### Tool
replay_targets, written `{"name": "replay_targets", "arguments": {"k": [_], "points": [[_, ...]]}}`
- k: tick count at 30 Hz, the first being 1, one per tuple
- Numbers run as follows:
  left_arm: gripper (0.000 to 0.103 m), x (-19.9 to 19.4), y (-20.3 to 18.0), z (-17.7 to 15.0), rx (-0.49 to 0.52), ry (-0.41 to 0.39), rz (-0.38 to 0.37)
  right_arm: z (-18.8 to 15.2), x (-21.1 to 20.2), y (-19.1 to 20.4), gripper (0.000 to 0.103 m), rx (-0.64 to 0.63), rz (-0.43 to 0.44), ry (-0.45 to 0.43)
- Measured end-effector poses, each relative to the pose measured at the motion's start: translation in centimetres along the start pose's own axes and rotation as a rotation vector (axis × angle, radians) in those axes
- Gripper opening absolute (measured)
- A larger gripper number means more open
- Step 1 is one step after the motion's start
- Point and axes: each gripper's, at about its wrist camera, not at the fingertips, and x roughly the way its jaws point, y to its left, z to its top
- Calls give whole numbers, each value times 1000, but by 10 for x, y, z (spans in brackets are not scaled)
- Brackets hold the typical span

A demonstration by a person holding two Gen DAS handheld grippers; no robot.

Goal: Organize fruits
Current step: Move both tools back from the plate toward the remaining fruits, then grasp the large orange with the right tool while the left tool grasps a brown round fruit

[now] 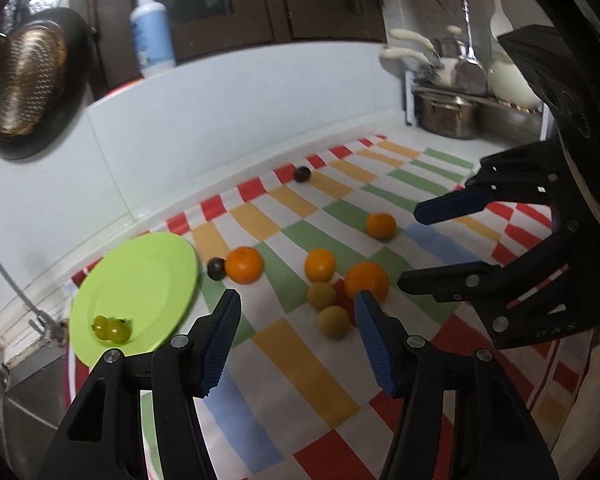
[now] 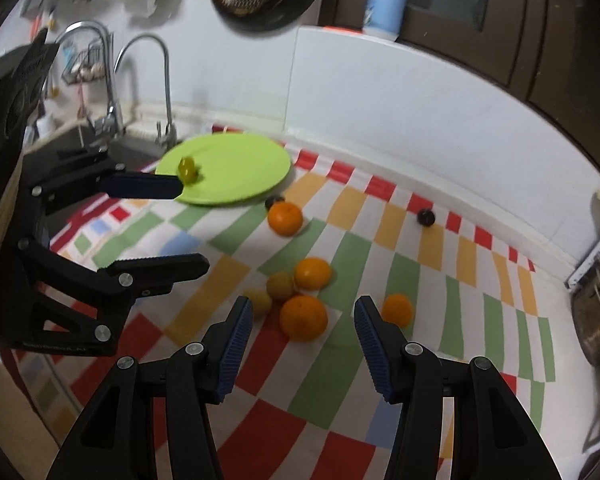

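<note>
Hovering low over the checked cloth point(image 2: 340, 380) on the counter, the right tool point(image 2: 303, 344) has its blue pads spread wide and nothing between them, and the big orange point(image 2: 303, 317) sits dead ahead, just beyond the tips and squarely on the line between the pads. That's the relation to watch: straight forward and the fruit is in the gap, and being round it has no long axis to line up with. The left tool point(image 1: 298, 332) is spread and empty too, with two yellowish plums point(image 1: 327, 308) just beyond it, a touch right of centre. A small orange point(image 2: 397, 310) lies right of the big one, another orange point(image 2: 312, 273) behind the plums. Farther on, an orange point(image 2: 285, 218) and a dark plum point(image 2: 274, 201) rest by the green plate point(image 2: 240, 160) at far left, which carries two small green fruits point(image 1: 112, 329). One more dark plum point(image 2: 425, 217) sits far right, near the wall.
</note>
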Motion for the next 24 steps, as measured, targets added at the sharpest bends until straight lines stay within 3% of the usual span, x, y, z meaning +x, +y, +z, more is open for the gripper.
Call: {"name": "replay_targets", "arguments": {"k": [10,24], "points": [[37,42,-2,-14,16,112,-106,-11,37,-5,53,-30,31,93],[34,71,-2,-13,7,175,-206,-13,72,-16,53,-19,103,165]]}}
